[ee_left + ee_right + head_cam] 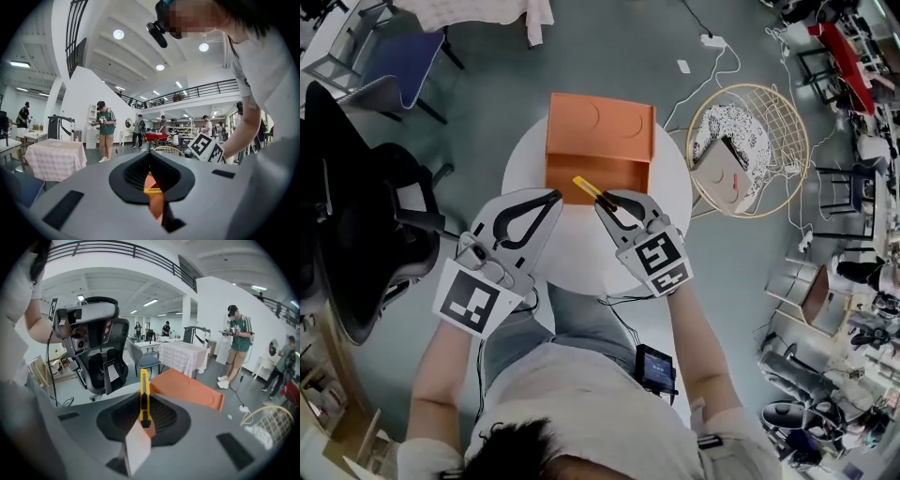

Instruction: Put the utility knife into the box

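An orange box (600, 131) stands open at the far side of the round white table (581, 253); it also shows in the right gripper view (190, 389). My right gripper (602, 199) is shut on a yellow utility knife (587, 187), whose free end points left and away, over the box's near opening. In the right gripper view the knife (144, 394) stands up between the jaws of the right gripper (143, 423). My left gripper (555, 195) is shut and empty, just left of the knife, at the box's front edge. Through the left gripper (150, 154) only a sliver of orange and yellow shows.
A round wire basket (787, 122) with white contents stands right of the table. A black office chair (356, 225) is close on the left, a blue chair (403, 56) farther back. Cables and a power strip (712, 41) lie on the floor. People stand in the background.
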